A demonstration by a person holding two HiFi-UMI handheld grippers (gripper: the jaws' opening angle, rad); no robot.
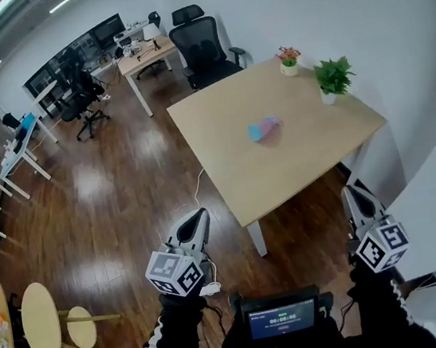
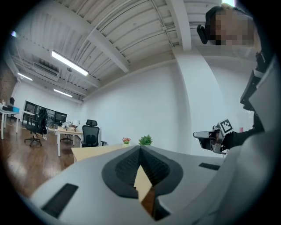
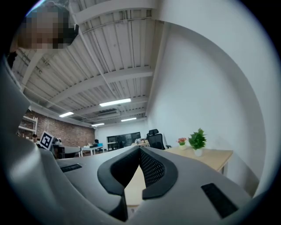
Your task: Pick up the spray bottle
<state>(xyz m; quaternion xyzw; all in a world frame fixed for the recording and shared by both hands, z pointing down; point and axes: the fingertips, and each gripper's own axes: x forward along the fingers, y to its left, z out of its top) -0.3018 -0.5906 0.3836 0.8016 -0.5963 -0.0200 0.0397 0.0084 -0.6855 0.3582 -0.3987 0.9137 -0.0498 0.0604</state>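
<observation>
Both tongs are closed with nothing between them: the left tongs (image 1: 195,219) hang over the wooden floor (image 1: 115,184) just short of the worktop's near corner, and the right tongs (image 1: 356,192) sit beside its near right edge, close to a white wall (image 1: 425,100). Each gripper view shows its ribbed pads (image 2: 131,165) meeting at the tip. The spray bottle (image 1: 264,129) lies on its side near the middle of the worktop (image 1: 298,170), away from every edge, with bare wood all round it. A green plant (image 1: 334,78) and a small flower pot (image 1: 289,60) stand well apart from it by the far right edge. A black office chair (image 1: 204,46) stands at the far side, and the floor to the left is wide and open.
</observation>
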